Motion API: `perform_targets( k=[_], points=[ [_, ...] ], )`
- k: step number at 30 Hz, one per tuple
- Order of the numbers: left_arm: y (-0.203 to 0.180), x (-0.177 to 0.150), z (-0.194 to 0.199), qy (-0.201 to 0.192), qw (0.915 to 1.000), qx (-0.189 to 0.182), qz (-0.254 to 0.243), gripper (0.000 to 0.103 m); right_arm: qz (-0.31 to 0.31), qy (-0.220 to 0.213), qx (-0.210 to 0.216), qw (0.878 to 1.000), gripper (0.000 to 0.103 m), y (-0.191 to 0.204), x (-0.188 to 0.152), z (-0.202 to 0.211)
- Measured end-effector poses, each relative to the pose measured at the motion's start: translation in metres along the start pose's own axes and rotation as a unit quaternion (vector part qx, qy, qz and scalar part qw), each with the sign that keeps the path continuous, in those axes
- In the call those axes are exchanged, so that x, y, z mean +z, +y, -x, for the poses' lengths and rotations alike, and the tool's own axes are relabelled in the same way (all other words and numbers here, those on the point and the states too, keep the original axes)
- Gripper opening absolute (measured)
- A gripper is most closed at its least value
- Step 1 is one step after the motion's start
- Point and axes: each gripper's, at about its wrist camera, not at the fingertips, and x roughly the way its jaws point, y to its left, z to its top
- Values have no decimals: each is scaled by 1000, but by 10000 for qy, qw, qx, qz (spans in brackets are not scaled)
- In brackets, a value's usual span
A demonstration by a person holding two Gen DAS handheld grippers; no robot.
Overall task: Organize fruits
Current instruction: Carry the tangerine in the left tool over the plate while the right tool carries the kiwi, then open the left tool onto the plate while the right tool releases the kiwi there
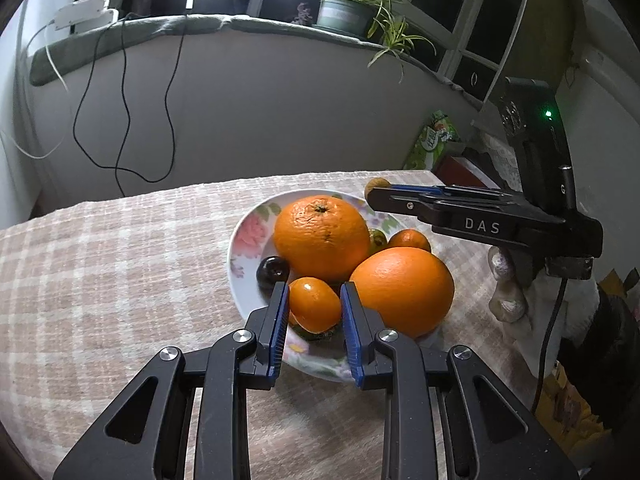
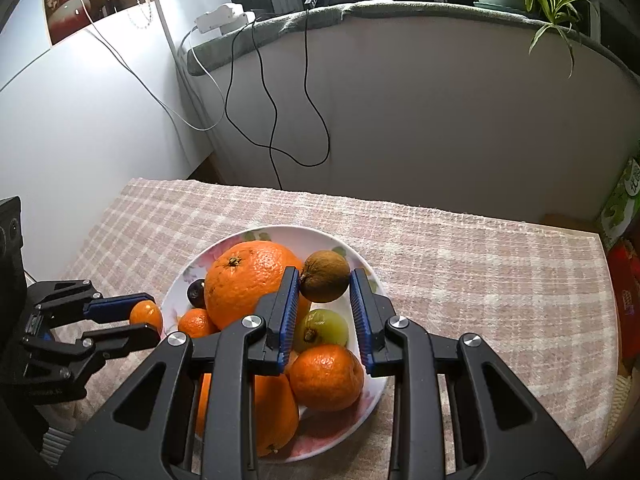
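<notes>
— Tools first: the left tool is clenched on a small mandarin, held over the near rim of the plate. The right tool is clamped on a brown kiwi, above the plate's far side.

— What could go wrong?

— Both fruits are round and pinched only at their sides, near the pad tips. I'd judge a sudden tilt could squirt either one out. The mandarin's skin is glossy and slick; the kiwi is dull and rougher, so it likely holds better.

— And the pile?

— Two big oranges, pebbled and heavy-looking, fill the plate, with a smooth green fruit, another mandarin and a dark shiny plum wedged around them. A dropped fruit could glance off an orange and roll over the shallow, glazed rim.

— Then where?

— Onto the checked woven cloth on the desk. Its nap might slow a roll, though I can't tell how near the desk's edge lies.
</notes>
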Motion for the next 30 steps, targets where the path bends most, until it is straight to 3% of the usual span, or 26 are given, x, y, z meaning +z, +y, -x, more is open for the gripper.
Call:
perform_targets(
  k=[12, 15, 19, 23, 30],
  points=[
    [-5, 0, 4, -28, 9999, 72, -111, 25, 29, 15, -7, 10000, 27, 1, 1, 0],
    [-6, 0, 4, -31, 9999, 91, -109, 38, 40, 20, -8, 10000, 28, 2, 2, 0],
    [-7, 0, 5, -42, 9999, 96, -121, 39, 65, -40, -33, 10000, 48, 3, 2, 2],
    [-7, 1, 6, -68, 9998, 108, -122, 44, 77, -72, -44, 9999, 51, 4, 3, 6],
    [-9, 0, 11, -93, 9997, 152, -140, 54, 96, -217, -105, 9997, 70, 8, 3, 17]
  ],
)
